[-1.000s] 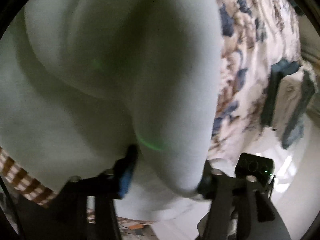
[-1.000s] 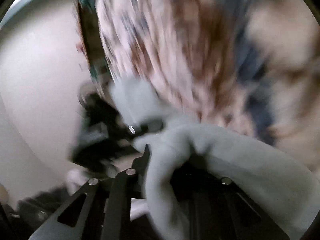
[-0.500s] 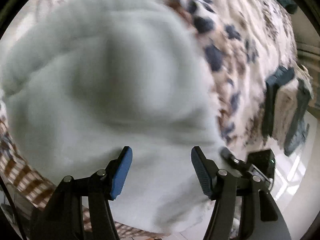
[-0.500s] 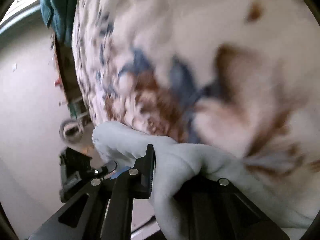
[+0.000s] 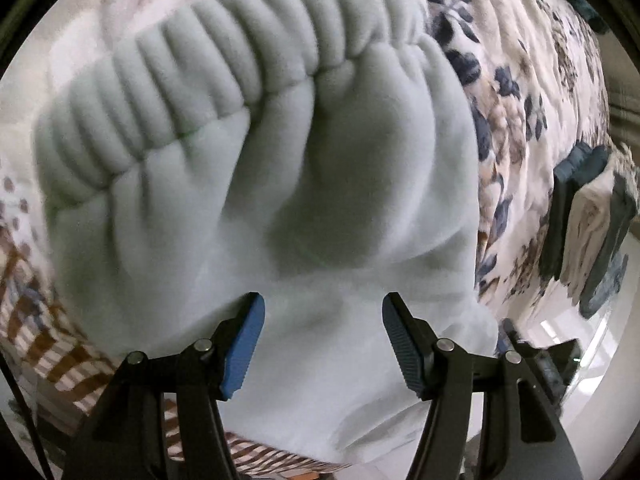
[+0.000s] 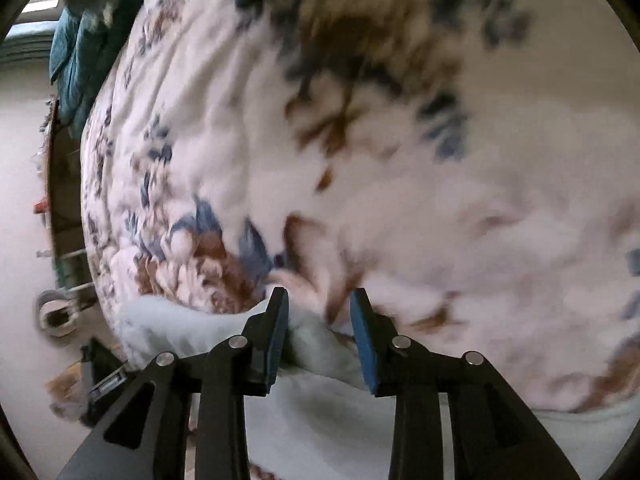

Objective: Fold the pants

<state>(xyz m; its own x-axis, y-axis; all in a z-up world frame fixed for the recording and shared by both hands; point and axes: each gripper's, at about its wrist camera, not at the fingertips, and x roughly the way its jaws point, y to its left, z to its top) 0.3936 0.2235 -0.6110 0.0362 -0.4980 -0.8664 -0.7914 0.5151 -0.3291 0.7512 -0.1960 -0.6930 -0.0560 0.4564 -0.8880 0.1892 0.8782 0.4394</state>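
Pale grey fleece pants (image 5: 280, 200) lie bunched on the floral bedspread (image 5: 520, 92), with the ribbed elastic waistband (image 5: 208, 68) across the top. My left gripper (image 5: 322, 340) hovers over the lower part of the pants, open; its blue pads (image 5: 244, 344) stand wide apart and press on nothing. In the right wrist view, a fold of the same pants (image 6: 316, 344) sits between the pads of my right gripper (image 6: 320, 336). Its jaws are opening and the right pad stands clear of the cloth.
The bedspread (image 6: 400, 160) fills most of the right wrist view, blurred. A teal cloth (image 6: 80, 52) is heaped at the far end of the bed. A brown checked fabric (image 5: 44, 340) lies under the pants' left side. The pale floor (image 6: 24, 200) runs beside the bed.
The pants went from hanging bunched at my left gripper to lying on the bed with the waistband showing. My right gripper, shut on a fold before, has parted its jaws.
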